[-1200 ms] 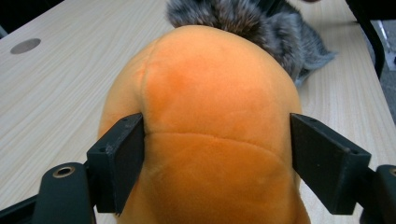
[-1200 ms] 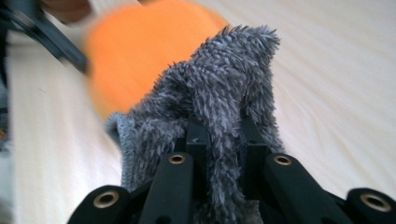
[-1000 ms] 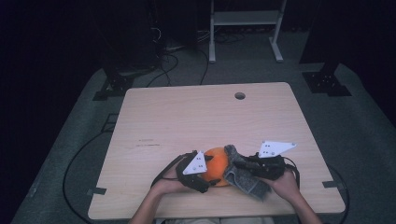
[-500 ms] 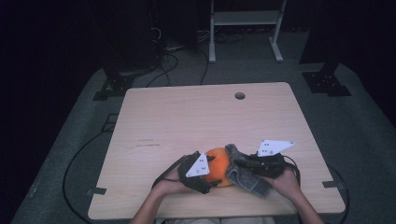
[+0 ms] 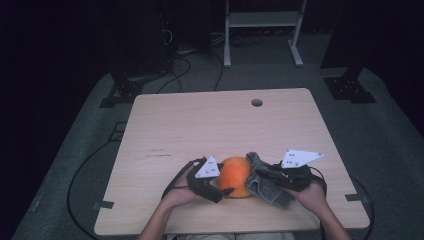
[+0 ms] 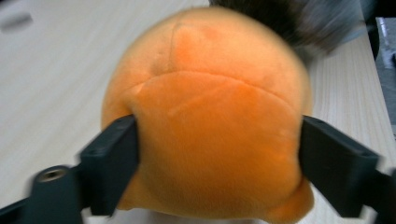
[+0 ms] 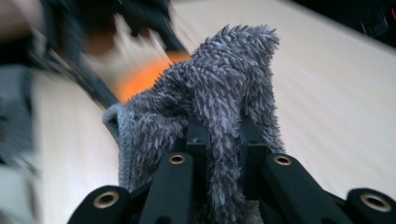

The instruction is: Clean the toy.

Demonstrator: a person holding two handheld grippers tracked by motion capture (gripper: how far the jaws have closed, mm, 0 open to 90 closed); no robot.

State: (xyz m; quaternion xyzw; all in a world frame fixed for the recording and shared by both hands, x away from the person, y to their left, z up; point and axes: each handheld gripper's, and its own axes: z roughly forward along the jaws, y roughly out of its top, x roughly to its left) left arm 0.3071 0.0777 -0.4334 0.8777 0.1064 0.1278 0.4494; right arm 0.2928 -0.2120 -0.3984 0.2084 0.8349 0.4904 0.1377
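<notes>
Nearest the person's edge of the desk [image 5: 165,130], both hands worked close together on one job. The left gripper [image 5: 225,189] was clamped on the orange plush ball [image 5: 236,176]: in the left gripper view each jaw pressed into a flank of the ball [image 6: 205,135] and dented the fabric, so that was a firm hold, not a hover. The right gripper [image 5: 262,181] was pinched tight on the grey fuzzy sock [image 5: 265,187]; in the right gripper view the two jaws stood almost together with a fold of the sock [image 7: 224,116] bunched up between them. Key relation: the sock lay directly to the right of the ball, touching it, with its open end apparently turned toward the ball, though blur hid the opening itself. The sock's long axis ran roughly from the near right up toward the ball, so my read was that the next move had to be a pull of the sock leftward over the ball while the left gripper kept it fixed. The right hand was the one on the sock; the left was the anchor. Counts: one ball, one sock, two grippers, one desk. Farther off, the desk top was bare wood with one round cable hole [image 5: 257,102] near its far edge. Beyond that, a white metal frame [image 5: 262,20] stood on the dark floor.
</notes>
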